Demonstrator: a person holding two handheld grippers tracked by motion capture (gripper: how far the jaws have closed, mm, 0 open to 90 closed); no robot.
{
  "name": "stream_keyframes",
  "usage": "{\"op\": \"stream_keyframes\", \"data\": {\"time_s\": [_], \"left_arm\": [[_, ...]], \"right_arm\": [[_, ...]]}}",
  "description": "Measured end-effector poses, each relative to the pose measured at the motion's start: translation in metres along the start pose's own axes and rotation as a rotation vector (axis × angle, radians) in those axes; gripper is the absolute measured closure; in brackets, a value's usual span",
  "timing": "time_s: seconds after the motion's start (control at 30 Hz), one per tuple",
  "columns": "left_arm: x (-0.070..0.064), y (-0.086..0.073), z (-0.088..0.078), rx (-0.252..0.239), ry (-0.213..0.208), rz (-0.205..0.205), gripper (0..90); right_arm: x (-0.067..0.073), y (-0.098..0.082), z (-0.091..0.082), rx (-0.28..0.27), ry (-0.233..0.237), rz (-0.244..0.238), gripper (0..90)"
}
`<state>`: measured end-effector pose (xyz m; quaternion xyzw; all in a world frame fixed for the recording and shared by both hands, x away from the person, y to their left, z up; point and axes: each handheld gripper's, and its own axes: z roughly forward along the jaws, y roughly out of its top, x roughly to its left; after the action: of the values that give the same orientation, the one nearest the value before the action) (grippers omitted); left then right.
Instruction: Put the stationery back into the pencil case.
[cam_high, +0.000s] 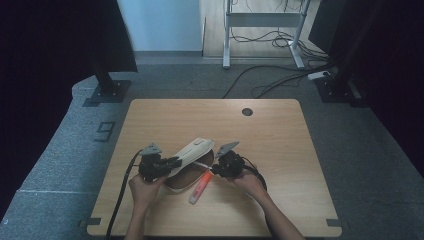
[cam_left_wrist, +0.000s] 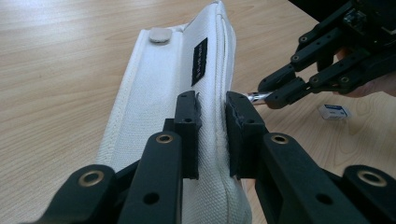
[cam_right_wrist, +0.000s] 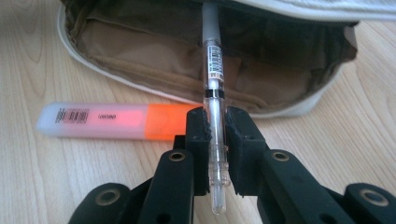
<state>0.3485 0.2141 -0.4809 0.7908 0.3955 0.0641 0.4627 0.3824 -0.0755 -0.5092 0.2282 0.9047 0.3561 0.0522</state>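
A white fabric pencil case (cam_high: 192, 150) lies open on the wooden table (cam_high: 280, 150). My left gripper (cam_left_wrist: 214, 116) is shut on the edge of its lid (cam_left_wrist: 159, 84) and holds the lid up. The case's brown inside (cam_right_wrist: 140, 46) faces my right gripper (cam_right_wrist: 216, 130), which is shut on a clear pen (cam_right_wrist: 212, 70). The pen's far end reaches into the mouth of the case. An orange highlighter (cam_right_wrist: 116, 121) lies flat on the table just outside the case, beside the right jaws. From above, the left gripper (cam_high: 172, 162) and right gripper (cam_high: 216, 169) flank the case, with the highlighter (cam_high: 200, 187) in front.
A small white eraser (cam_left_wrist: 337, 112) lies on the table beyond the right gripper (cam_left_wrist: 275, 93). A round cable hole (cam_high: 247, 111) sits near the table's far edge. Black stands (cam_high: 105, 85) and loose cables (cam_high: 270, 80) are on the floor behind.
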Motion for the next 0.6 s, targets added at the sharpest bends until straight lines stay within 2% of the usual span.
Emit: {"op": "stream_keyframes", "data": {"time_s": [0.4,0.6], "left_arm": [[-0.001,0.0,0.004,-0.004,-0.018,-0.003,75.8],[-0.001,-0.001,0.005,0.0,-0.01,-0.001,75.6]], "right_arm": [[0.004,0.019,0.021,0.011,-0.004,-0.028,77.9],[0.005,0.022,0.03,0.02,-0.012,-0.04,77.9]]}}
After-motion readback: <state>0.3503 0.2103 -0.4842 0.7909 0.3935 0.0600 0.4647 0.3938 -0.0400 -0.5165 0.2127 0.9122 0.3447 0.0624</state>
